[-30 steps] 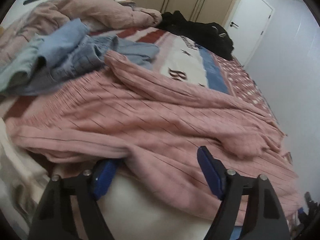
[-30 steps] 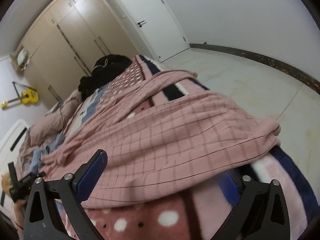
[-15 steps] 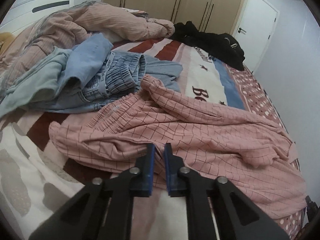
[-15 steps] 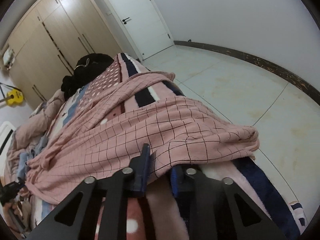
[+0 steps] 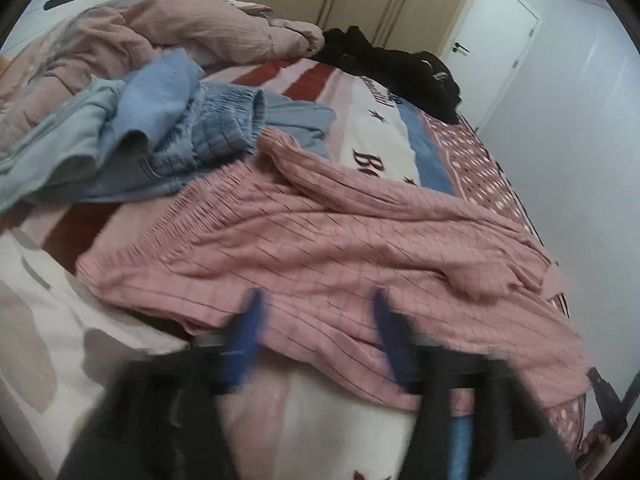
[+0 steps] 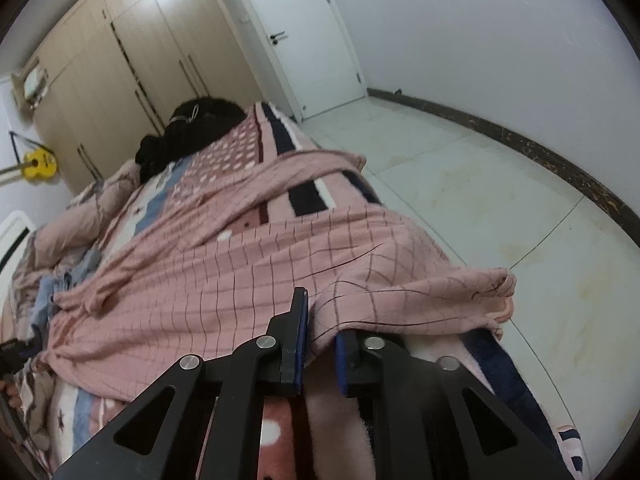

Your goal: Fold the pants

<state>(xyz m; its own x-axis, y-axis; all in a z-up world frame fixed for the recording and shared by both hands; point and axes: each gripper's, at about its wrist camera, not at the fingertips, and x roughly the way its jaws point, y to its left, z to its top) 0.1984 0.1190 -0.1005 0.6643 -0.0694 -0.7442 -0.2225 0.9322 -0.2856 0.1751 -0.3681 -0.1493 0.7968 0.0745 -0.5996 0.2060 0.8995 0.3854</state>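
Observation:
Pink checked pants (image 5: 320,240) lie spread across the bed, the gathered waistband at the left and the legs running right. My left gripper (image 5: 316,320) hovers, blurred, over their near edge; its jaws are opening, and the fabric lies under the blue pads (image 5: 248,320) without being pinched. In the right wrist view the same pants (image 6: 240,272) drape toward the bed's corner. My right gripper (image 6: 320,340) is shut on the near edge of a leg close to its hem (image 6: 496,288), with a fold of cloth squeezed between the pads.
A heap of blue clothes (image 5: 160,128) and a pink duvet (image 5: 180,28) lie behind the waistband. Black clothing (image 5: 400,72) sits at the bed's far end by the wardrobe (image 6: 120,64). A patterned blanket (image 6: 312,192) covers the bed. Tiled floor (image 6: 480,200) drops off on the right.
My left gripper shut at the pants' near edge half a second ago and now stands apart again. My right gripper went from wide open to shut on the leg and has stayed shut.

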